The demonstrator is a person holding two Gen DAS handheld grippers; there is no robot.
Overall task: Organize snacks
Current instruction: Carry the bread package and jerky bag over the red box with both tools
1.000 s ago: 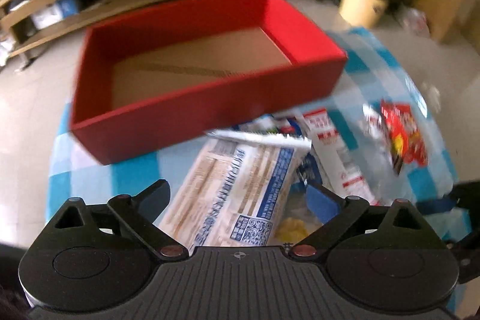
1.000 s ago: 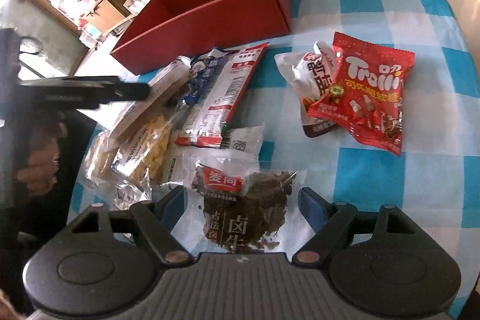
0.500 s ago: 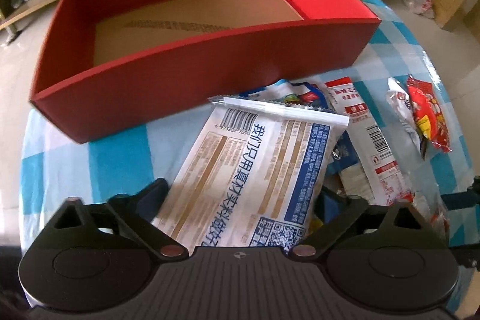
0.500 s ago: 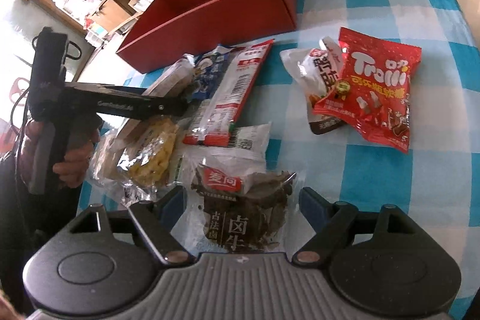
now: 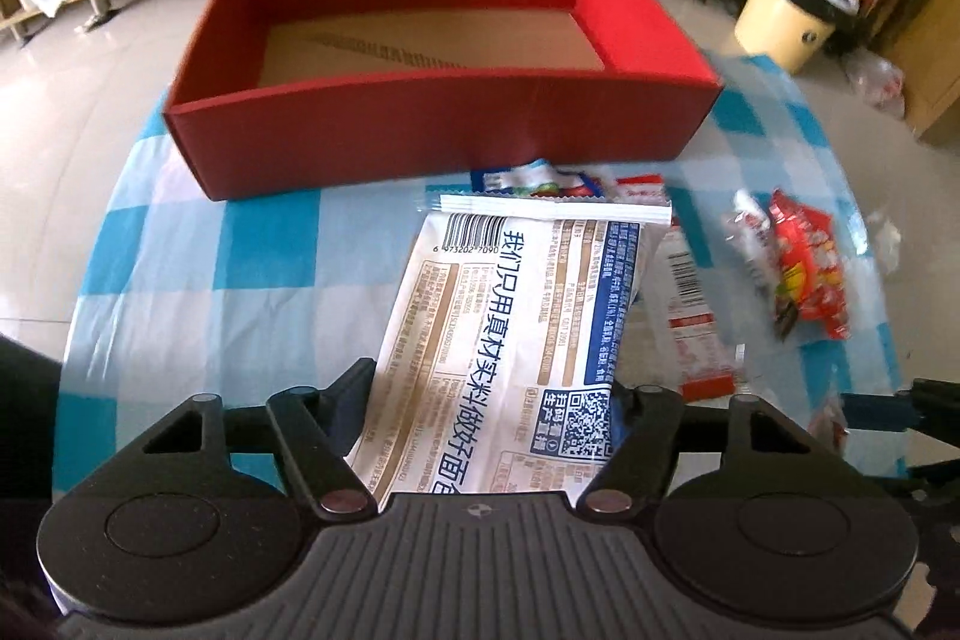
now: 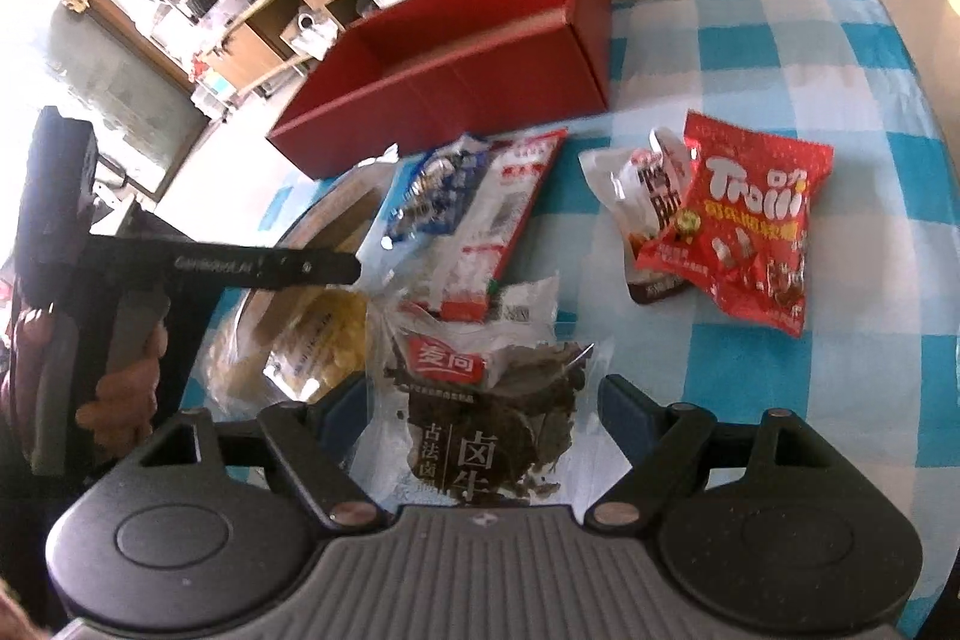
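Narrowed left claw (image 5: 489, 403) apparently flanks white packet (image 5: 516, 334).

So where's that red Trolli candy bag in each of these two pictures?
Left wrist view: the red Trolli bag lies far right, blurred, on the checked cloth, right of the pile of packets.
Right wrist view: the same bag sits upper right of centre, overlapping a white pouch.
Shared landmark: the red box, at the top centre in both views.
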